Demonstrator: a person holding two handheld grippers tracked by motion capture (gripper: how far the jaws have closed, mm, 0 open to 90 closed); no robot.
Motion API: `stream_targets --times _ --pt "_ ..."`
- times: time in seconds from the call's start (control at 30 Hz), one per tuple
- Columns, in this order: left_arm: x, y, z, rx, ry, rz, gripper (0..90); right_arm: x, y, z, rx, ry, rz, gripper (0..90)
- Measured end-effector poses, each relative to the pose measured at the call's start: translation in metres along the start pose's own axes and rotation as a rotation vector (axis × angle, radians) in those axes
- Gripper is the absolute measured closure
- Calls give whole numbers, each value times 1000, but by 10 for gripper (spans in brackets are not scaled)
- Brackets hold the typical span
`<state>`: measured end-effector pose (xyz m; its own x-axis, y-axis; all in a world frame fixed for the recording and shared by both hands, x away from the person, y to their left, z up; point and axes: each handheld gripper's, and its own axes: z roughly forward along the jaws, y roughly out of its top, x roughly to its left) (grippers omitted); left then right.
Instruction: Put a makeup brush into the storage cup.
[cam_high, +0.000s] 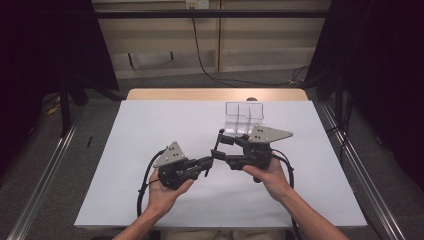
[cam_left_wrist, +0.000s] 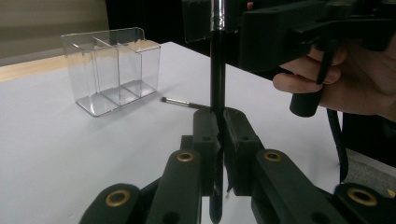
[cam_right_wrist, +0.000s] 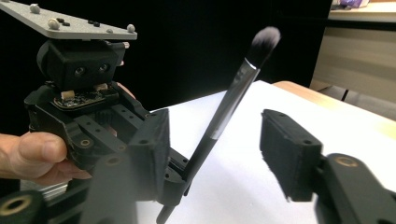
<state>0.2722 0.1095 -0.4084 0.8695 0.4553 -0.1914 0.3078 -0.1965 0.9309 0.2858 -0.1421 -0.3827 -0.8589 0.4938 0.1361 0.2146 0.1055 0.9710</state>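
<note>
A makeup brush (cam_right_wrist: 229, 107) with a black handle and a dark, soft tip stands nearly upright. My left gripper (cam_left_wrist: 218, 126) is shut on the lower part of its handle. In the high view the left gripper (cam_high: 209, 164) points right and the brush (cam_high: 218, 142) rises from its tips. My right gripper (cam_high: 218, 145) faces it from the right, its jaws on either side of the handle. In the right gripper view those jaws (cam_right_wrist: 219, 158) stand apart, a clear gap separates the right pad (cam_right_wrist: 287, 158) from the brush, and neither pad presses on it.
A clear plastic organiser (cam_high: 244, 119) with several compartments stands on the white table (cam_high: 150, 130) behind the grippers. A second small brush (cam_left_wrist: 180, 101) lies flat on the table near the organiser (cam_left_wrist: 112, 70). A bare wooden strip (cam_high: 175, 94) runs along the far edge.
</note>
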Motion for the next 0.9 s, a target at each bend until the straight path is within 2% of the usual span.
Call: stream_targets --times 0.1,0.13,0.17,0.2,0.23,0.27,0.37,0.4,0.67,0.8,0.9 --pt "-1 0 -1 -3 -4 4 843 0 -1 2 13 12 -5 557" --pt "-1 0 -1 -6 -1 1 843 0 -1 2 13 12 -5 557" --pt "0 0 -1 -6 2 2 843 1 -1 3 13 13 3 615" --pt "0 -1 -2 -5 1 0 843 1 -1 3 13 13 3 615" --pt "0 -2 -1 -6 4 -2 843 0 -2 3 12 11 11 658" --pt "0 -3 -1 3 11 -4 843 -1 -2 3 9 -7 20 673" --pt "0 -4 1 3 12 -4 843 -3 -2 4 3 -1 43 698" --pt "0 -4 1 2 12 -8 843 -3 -3 4 4 10 46 764" --pt "-1 -6 3 6 11 -1 842 0 -2 6 11 36 69 816" --pt "-1 -6 3 1 13 2 835 2 -1 6 9 50 65 841" --pt "-1 -7 3 2 13 4 846 3 1 5 13 36 51 843"
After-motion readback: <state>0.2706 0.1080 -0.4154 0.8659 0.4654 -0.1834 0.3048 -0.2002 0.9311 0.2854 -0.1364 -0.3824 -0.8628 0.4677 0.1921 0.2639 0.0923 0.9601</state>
